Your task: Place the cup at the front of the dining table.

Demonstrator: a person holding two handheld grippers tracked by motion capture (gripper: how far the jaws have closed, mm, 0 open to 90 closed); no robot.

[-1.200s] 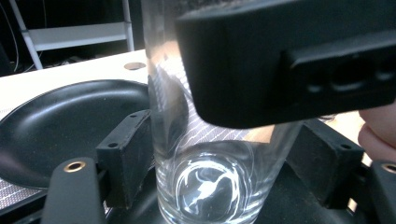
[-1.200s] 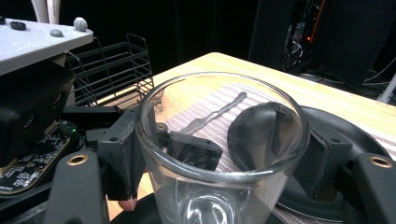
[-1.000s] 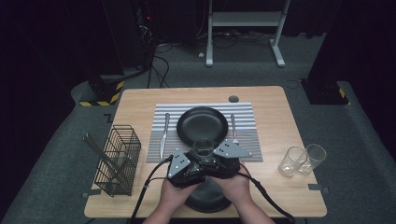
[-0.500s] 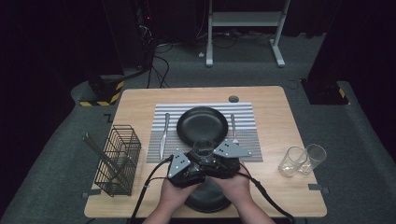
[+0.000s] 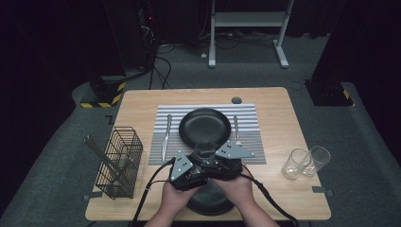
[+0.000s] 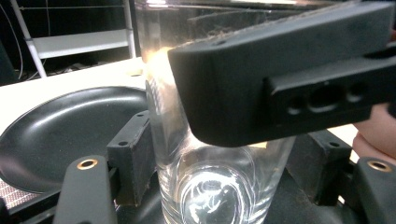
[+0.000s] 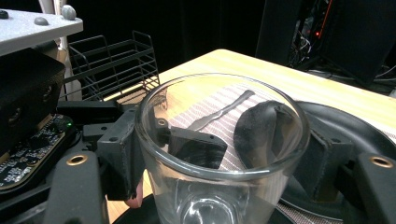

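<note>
Clear glass stands upright, mouth up, between jaws.

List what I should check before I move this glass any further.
1. Left gripper jaws against the glass: ok.
2. Right gripper jaws against the glass: ok.
3. Glass upright: ok.
4. Glass empty: ok.
5. Placemat bare to the right of the fork: ok.
6. Glass base lifted off whatever is beneath it: cannot tell.
</note>
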